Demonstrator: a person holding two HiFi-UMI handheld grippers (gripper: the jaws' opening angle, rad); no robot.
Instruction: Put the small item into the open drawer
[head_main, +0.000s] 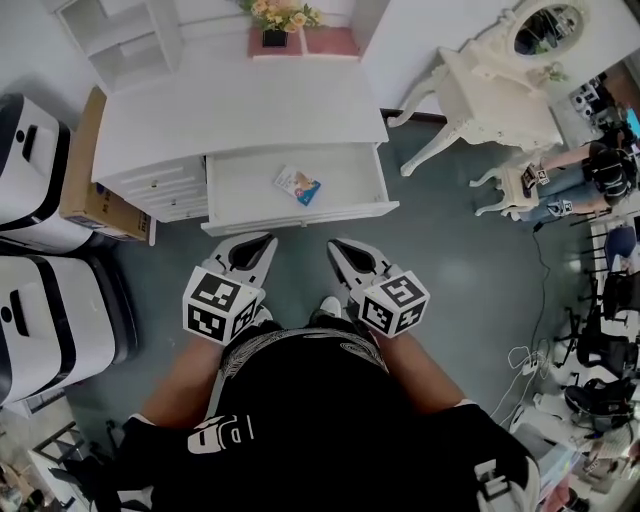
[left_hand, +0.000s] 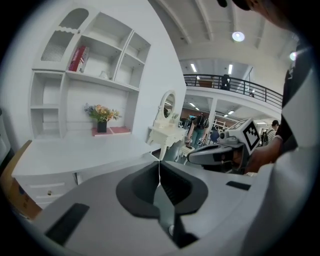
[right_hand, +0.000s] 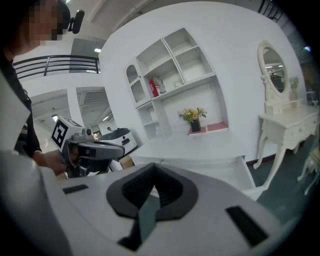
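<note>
A small flat packet (head_main: 297, 185), blue and white, lies inside the open white drawer (head_main: 300, 218) of the desk, right of the drawer's middle. My left gripper (head_main: 262, 241) and right gripper (head_main: 336, 246) hang side by side just in front of the drawer's front edge, close to my body, both pointing toward it. In the left gripper view the left gripper (left_hand: 159, 167) has its jaws met along a thin line, with nothing between them. The right gripper (right_hand: 153, 175) is likewise shut and empty. The right gripper view shows the drawer (right_hand: 240, 172) ahead; the packet is hidden there.
The white desk top (head_main: 240, 110) carries a flower pot (head_main: 280, 18) and a shelf unit (head_main: 120, 35). A cardboard box (head_main: 95, 190) and white machines (head_main: 40, 300) stand at the left. A white dressing table (head_main: 490, 90) with a mirror, cables and people are at the right.
</note>
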